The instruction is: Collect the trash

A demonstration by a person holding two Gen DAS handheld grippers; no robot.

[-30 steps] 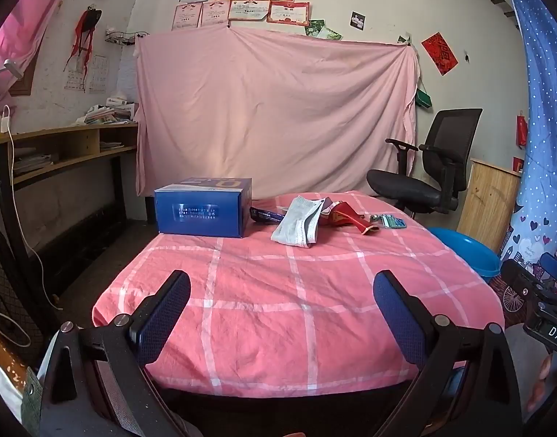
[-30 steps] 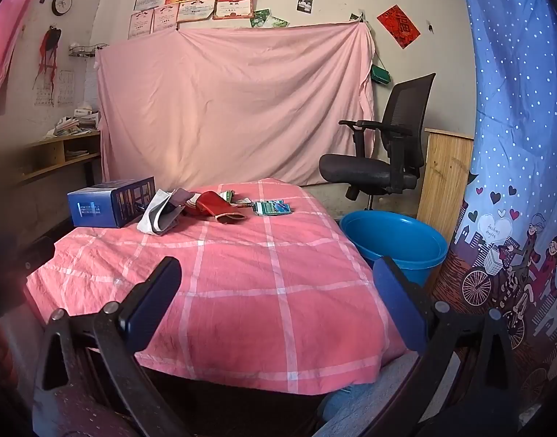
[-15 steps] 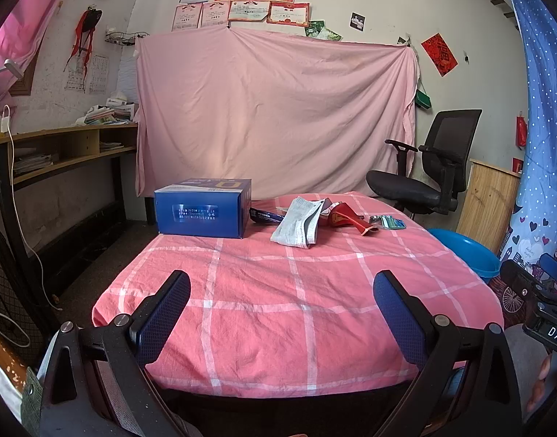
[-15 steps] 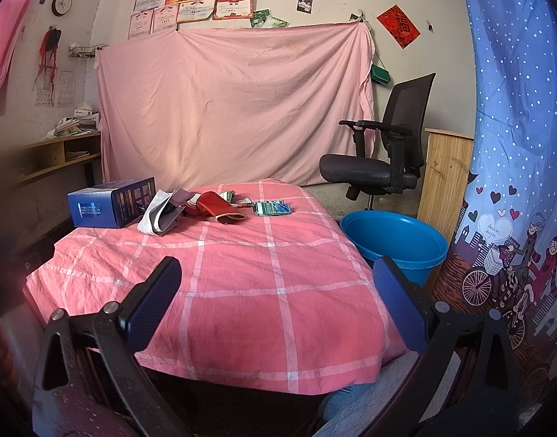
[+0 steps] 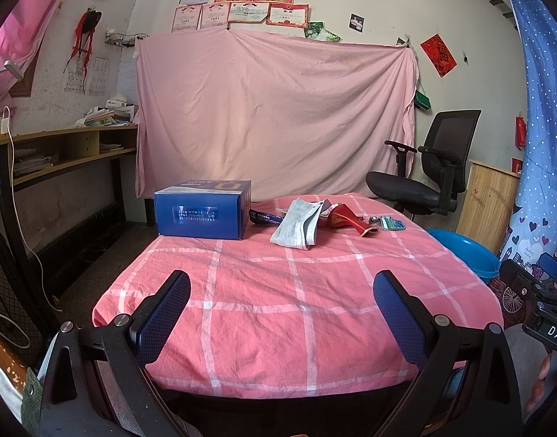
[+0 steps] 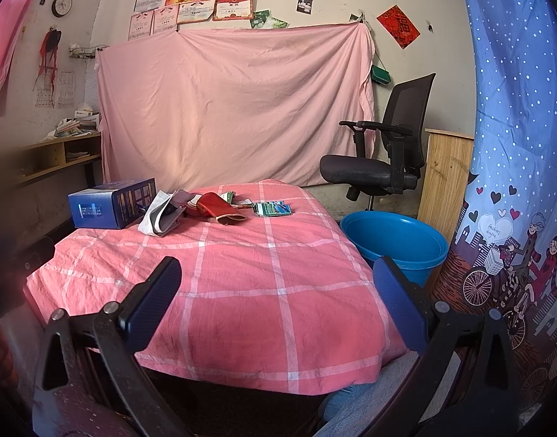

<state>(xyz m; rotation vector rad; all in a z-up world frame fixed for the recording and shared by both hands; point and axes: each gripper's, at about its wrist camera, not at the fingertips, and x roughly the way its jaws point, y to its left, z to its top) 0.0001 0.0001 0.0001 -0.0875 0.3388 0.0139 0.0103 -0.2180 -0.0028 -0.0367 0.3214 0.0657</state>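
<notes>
Trash lies at the far end of a table under a pink checked cloth point(image 5: 300, 291): a blue carton point(image 5: 201, 213) point(image 6: 110, 205), a grey face mask point(image 5: 296, 224) point(image 6: 160, 215), a red wrapper point(image 5: 345, 218) point(image 6: 218, 205), a dark blue wrapper point(image 5: 265, 216) and a green packet point(image 5: 389, 223) point(image 6: 273, 207). A blue basin point(image 6: 395, 240) point(image 5: 464, 255) stands on the floor right of the table. My left gripper point(image 5: 282, 306) hangs open over the near edge, empty. My right gripper point(image 6: 276, 302) is open too, holding nothing, near the table's front right corner.
A black office chair point(image 6: 384, 167) stands behind the basin, beside a wooden cabinet point(image 6: 446, 178). A pink sheet point(image 5: 274, 116) hangs on the back wall. A wooden shelf desk point(image 5: 67, 153) runs along the left. A blue patterned curtain point(image 6: 515, 182) hangs at the right.
</notes>
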